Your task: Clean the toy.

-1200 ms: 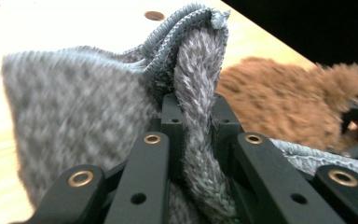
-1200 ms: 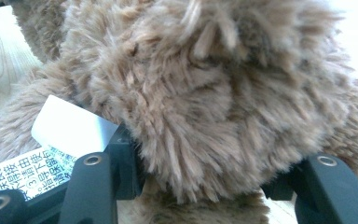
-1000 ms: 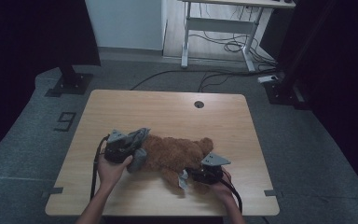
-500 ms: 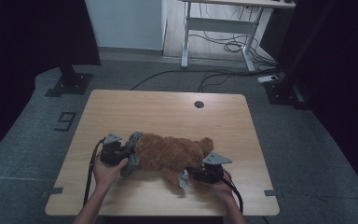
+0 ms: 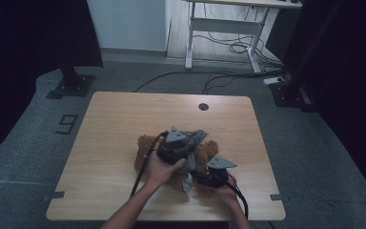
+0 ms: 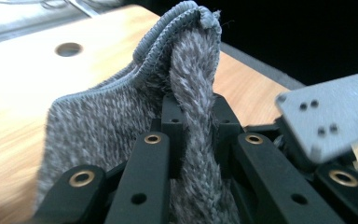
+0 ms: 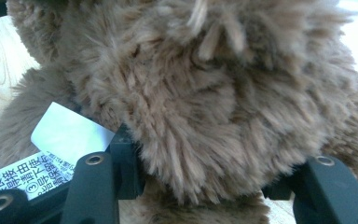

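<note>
A brown plush bear (image 5: pixel 145 145) lies on the wooden table (image 5: pixel 119 119), near its front edge. My left gripper (image 5: pixel 193 143) hovers over the bear's middle, shut on a grey knitted garment (image 5: pixel 196 137) that drapes down across the plush. In the left gripper view the knit (image 6: pixel 116 116) is pinched between the jaws of the left gripper (image 6: pixel 193 105), its ribbed hem standing up. My right gripper (image 5: pixel 201 179) sits at the bear's right end. In its own view the right gripper (image 7: pixel 205 184) is shut on a thick limb of the brown fur (image 7: pixel 205 93), beside a white printed label (image 7: pixel 65 135).
A round cable hole (image 5: pixel 203 106) sits near the table's far edge. On the floor to the left is a "9" marking (image 5: pixel 66 123) and a black stand base (image 5: pixel 70 86). A white desk frame (image 5: pixel 221 24) with cables stands behind.
My left gripper has swept rightward and slightly up, carrying the grey garment from the bear's left end over its middle. The right gripper has stayed put on the bear.
</note>
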### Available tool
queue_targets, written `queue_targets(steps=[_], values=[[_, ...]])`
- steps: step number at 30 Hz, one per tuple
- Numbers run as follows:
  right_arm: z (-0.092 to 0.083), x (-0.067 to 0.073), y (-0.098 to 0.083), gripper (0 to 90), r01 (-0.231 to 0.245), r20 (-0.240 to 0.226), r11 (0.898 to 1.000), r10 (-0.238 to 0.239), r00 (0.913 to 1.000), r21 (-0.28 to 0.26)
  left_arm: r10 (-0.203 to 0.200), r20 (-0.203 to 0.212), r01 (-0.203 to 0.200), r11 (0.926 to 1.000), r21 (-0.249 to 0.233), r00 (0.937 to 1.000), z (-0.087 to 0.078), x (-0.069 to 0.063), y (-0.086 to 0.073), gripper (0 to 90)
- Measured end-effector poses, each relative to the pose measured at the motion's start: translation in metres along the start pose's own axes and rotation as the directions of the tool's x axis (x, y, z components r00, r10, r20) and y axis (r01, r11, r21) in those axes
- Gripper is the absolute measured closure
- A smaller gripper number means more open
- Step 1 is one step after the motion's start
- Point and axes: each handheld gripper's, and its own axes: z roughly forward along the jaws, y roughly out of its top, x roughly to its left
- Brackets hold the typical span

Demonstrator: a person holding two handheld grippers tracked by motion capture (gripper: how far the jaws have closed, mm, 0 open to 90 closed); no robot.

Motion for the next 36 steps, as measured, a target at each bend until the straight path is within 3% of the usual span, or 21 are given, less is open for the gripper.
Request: queue_targets(steps=[5, 9, 13, 16, 20, 22, 24, 26, 27, 32, 36], values=[[0.000, 0.001, -0.001, 44.5, -0.001, 0.003, 1.000, 0.001, 1.0000, 0.000, 0.042, -0.007, -0.041, 0.9946, 0.096, 0.9991, 0.044, -0.020, -0.004, 79.3], [0.001, 0.001, -0.001, 45.1, 0.003, 0.011, 1.000, -0.003, 0.9999, 0.010, 0.008, -0.003, -0.007, 0.9965, 0.083, 1.0000, 0.048, -0.012, -0.016, 78.8], [0.002, 0.002, -0.001, 45.1, 0.001, 0.016, 1.000, -0.001, 0.9999, 0.011, -0.009, -0.039, 0.012, 0.9974, 0.071, 0.9992, 0.032, 0.001, -0.018, 79.1], [0.001, 0.001, -0.001, 45.1, -0.001, 0.017, 1.000, 0.001, 0.9999, 0.007, 0.003, -0.102, 0.005, 0.9971, 0.076, 0.9948, 0.018, 0.014, -0.023, 79.4], [0.002, 0.001, -0.001, 45.2, 0.005, 0.018, 1.000, -0.005, 0.9998, 0.010, 0.048, -0.182, -0.034, 0.9961, 0.081, 0.9821, -0.001, 0.026, -0.038, 79.6], [0.002, 0.001, -0.001, 45.4, -0.001, 0.018, 1.000, 0.001, 0.9998, 0.009, 0.048, -0.215, -0.030, 0.9957, 0.087, 0.9754, -0.012, 0.035, -0.042, 79.8], [0.002, 0.001, -0.001, 45.5, -0.006, 0.020, 1.000, 0.006, 0.9998, 0.006, 0.023, -0.234, -0.003, 0.9965, 0.084, 0.9719, -0.022, 0.048, -0.047, 79.9], [0.002, 0.001, -0.002, 45.6, -0.005, 0.016, 1.000, 0.005, 0.9999, 0.007, -0.038, -0.222, 0.052, 0.9970, 0.057, 0.9743, -0.037, 0.064, -0.054, 79.8], [0.002, 0.002, -0.001, 45.8, -0.001, 0.018, 1.000, 0.001, 0.9998, 0.007, -0.047, -0.224, 0.060, 0.9969, 0.051, 0.9735, -0.041, 0.068, -0.055, 79.8], [0.002, 0.001, -0.001, 45.9, -0.004, 0.018, 1.000, 0.004, 0.9998, 0.009, -0.106, -0.279, 0.108, 0.9941, -0.009, 0.9545, -0.068, 0.090, -0.065, 79.5], [0.002, 0.001, -0.001, 46.2, -0.003, 0.018, 1.000, 0.003, 0.9998, 0.010, -0.154, -0.314, 0.164, 0.9865, 0.003, 0.9369, -0.080, 0.110, -0.087, 79.7]])
